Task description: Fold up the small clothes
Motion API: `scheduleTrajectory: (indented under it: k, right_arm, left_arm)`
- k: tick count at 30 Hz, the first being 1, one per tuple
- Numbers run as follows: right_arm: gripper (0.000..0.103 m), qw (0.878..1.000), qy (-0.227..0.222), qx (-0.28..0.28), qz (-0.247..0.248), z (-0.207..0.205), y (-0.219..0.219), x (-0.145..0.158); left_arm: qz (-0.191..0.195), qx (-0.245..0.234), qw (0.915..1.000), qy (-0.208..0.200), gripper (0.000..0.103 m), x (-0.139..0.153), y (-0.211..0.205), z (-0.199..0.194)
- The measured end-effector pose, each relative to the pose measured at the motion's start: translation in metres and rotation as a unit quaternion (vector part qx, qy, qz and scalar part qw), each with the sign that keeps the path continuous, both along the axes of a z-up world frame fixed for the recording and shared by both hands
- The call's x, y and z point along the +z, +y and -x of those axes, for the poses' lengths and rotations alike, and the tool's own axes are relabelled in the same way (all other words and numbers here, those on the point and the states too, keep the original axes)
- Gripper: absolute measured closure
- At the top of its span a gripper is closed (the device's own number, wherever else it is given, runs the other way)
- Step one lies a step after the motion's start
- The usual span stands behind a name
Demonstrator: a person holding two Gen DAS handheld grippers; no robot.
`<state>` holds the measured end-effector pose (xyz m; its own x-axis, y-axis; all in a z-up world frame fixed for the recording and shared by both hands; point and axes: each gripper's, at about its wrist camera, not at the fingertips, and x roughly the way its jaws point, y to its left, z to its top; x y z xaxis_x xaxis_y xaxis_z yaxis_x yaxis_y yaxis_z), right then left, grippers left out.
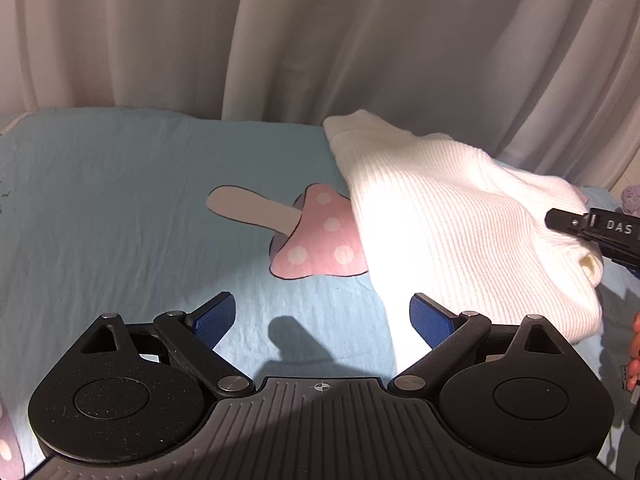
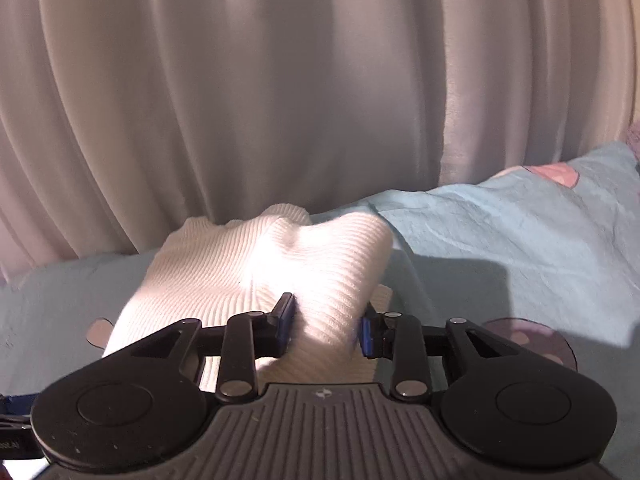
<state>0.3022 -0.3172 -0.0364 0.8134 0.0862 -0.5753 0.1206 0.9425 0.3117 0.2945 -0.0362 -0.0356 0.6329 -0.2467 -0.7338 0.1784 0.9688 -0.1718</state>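
Observation:
A white ribbed knit garment [image 1: 452,224] lies bunched on the light blue sheet [image 1: 120,200], right of centre in the left wrist view. My left gripper [image 1: 322,320] is open and empty, just left of the garment's near edge, above the sheet. My right gripper [image 2: 326,320] has its blue pads on either side of a thick fold of the garment [image 2: 280,264] and is shut on it. The right gripper also shows at the right edge of the left wrist view [image 1: 592,232], on the garment's far right side.
The sheet has a pink mushroom print [image 1: 316,236] beside the garment. Pale curtains [image 1: 320,40] hang close behind the bed. A raised fold of the sheet [image 2: 520,220] lies to the right in the right wrist view.

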Motion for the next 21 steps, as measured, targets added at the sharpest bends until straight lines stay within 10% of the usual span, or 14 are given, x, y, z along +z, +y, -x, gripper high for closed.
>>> scheduleTrajectory:
  k: [7,13,17,21]
  right_arm:
    - [0.060,0.977,0.014,0.017,-0.214,0.068,-0.036,-0.022]
    - [0.056,0.963,0.034,0.034,-0.265,0.066,-0.016,-0.047]
    - [0.081,0.954,0.038,0.019,-0.296,0.055,-0.007,-0.057]
    - [0.085,0.895,0.021,0.034,-0.445,0.052,-0.014,-0.067]
  left_arm:
    - [0.000,-0.026,0.9996,-0.006,0.006,0.004,-0.003,0.024]
    - [-0.026,-0.076,0.9966,-0.018,0.006,0.004,-0.023,0.048]
    - [-0.037,-0.092,0.9950,-0.012,0.006,-0.002,-0.037,0.050]
    - [-0.065,-0.084,0.9940,-0.025,0.006,-0.009,-0.049,0.045]
